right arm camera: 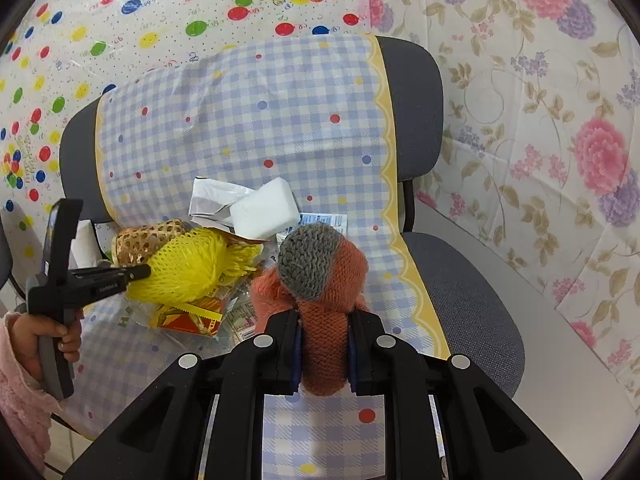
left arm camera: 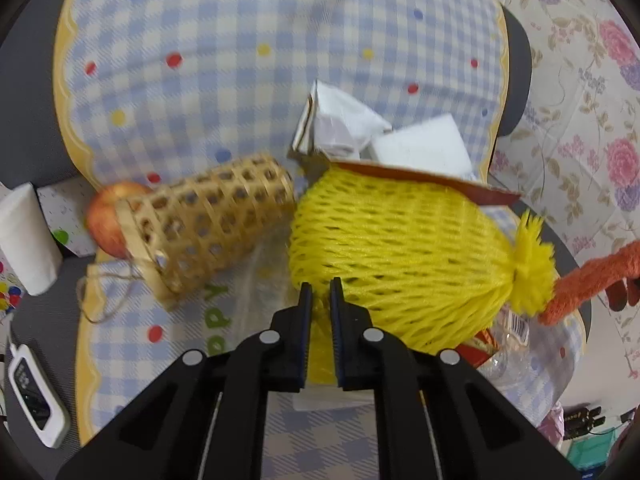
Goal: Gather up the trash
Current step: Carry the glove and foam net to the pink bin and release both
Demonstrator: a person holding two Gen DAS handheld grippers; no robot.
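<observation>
My left gripper (left arm camera: 320, 288) is shut on the edge of a yellow foam fruit net (left arm camera: 400, 256), also seen in the right wrist view (right arm camera: 188, 272). My right gripper (right arm camera: 323, 320) is shut on an orange and grey knitted toy (right arm camera: 320, 280), whose limb shows in the left wrist view (left arm camera: 592, 280). Under the net lie a red and yellow wrapper (right arm camera: 188, 320), clear plastic packaging (left arm camera: 508, 344), crumpled white paper (left arm camera: 340, 120) and a white foam block (right arm camera: 264, 212). All sit on a chair covered with a blue checked cloth (right arm camera: 260, 128).
A woven bamboo basket (left arm camera: 208, 228) lies on its side with an apple (left arm camera: 108, 216) behind it. A white roll (left arm camera: 28, 240) and a white device (left arm camera: 32, 396) are at the left. The grey chair seat (right arm camera: 464, 300) is bare on the right. Floral sheeting (right arm camera: 540, 120) hangs behind.
</observation>
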